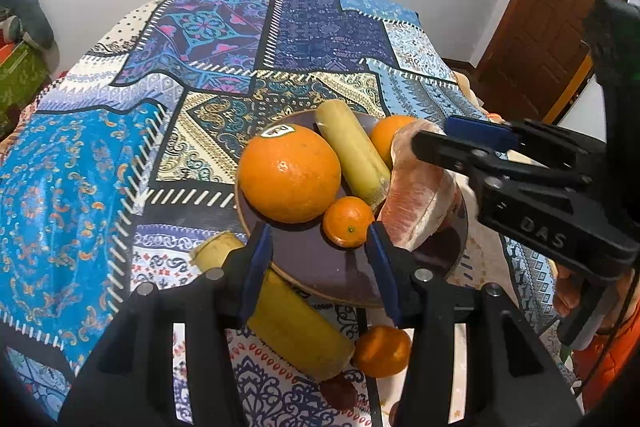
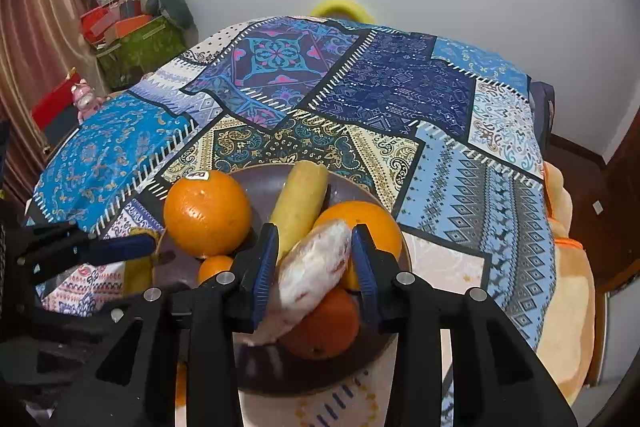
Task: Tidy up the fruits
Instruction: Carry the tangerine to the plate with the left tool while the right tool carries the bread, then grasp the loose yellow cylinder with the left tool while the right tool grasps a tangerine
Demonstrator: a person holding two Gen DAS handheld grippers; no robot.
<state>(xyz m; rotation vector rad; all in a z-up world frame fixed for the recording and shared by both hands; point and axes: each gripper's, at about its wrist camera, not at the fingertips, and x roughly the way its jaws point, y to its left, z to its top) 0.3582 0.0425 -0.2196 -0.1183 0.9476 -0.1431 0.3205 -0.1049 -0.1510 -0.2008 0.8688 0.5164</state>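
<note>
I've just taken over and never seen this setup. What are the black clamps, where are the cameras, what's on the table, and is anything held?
No robot: a person holds a two-finger gripper in each hand, each with a fisheye camera looking along its fingers. One picture is from the left gripper, the other from the right gripper. On the tablecloth, a plate carries a stickered orange, a banana piece, a second orange, a mandarin and a peeled pomelo segment. A second banana piece and second mandarin lie off it. Both grippers are open: the left empty, the right astride the segment, apparently not squeezing.
</note>
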